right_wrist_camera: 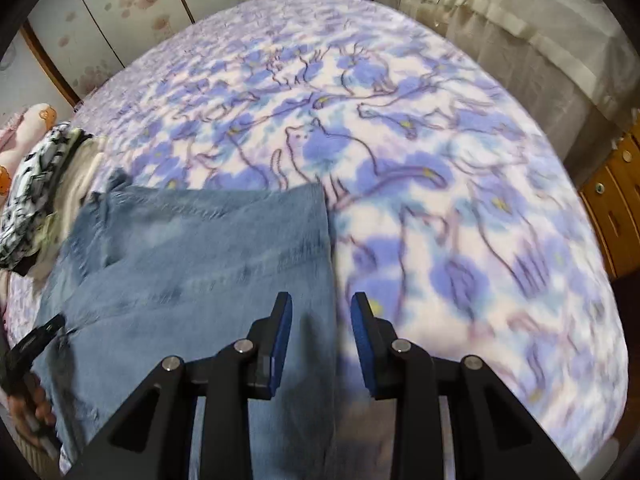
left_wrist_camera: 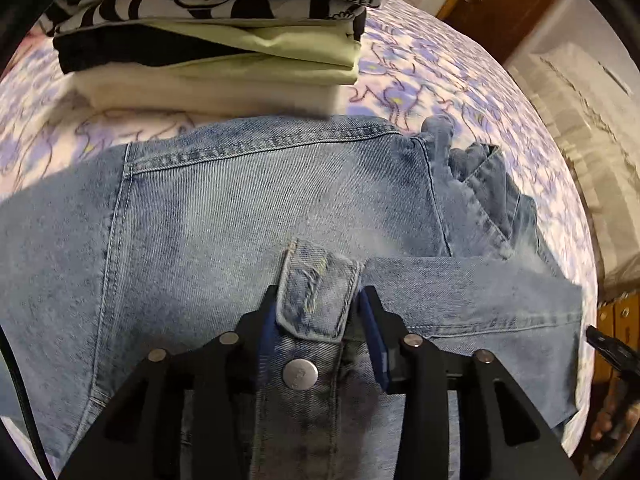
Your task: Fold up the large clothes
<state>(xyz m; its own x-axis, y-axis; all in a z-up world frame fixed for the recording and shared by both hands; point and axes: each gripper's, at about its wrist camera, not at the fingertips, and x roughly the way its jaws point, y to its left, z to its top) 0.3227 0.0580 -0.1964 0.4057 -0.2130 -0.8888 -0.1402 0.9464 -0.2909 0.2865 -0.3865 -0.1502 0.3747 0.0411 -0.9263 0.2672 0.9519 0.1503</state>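
Note:
A pair of light blue jeans point(left_wrist_camera: 248, 208) lies folded on the bed, waistband toward me. My left gripper point(left_wrist_camera: 318, 304) has the waistband tab beside the metal button point(left_wrist_camera: 300, 374) between its blue pads, which do not look pressed tight. In the right wrist view the jeans point(right_wrist_camera: 192, 252) lie at left. My right gripper point(right_wrist_camera: 322, 304) is open, over the jeans' right edge, holding nothing. The left gripper's tip point(right_wrist_camera: 36, 340) shows at far left.
A stack of folded clothes point(left_wrist_camera: 216, 40) sits just beyond the jeans and shows at left in the right wrist view point(right_wrist_camera: 36, 184). The bed has a purple floral blanket point(right_wrist_camera: 420, 168). A curtain point(right_wrist_camera: 520, 32) and wooden drawers point(right_wrist_camera: 616, 200) lie beyond its right side.

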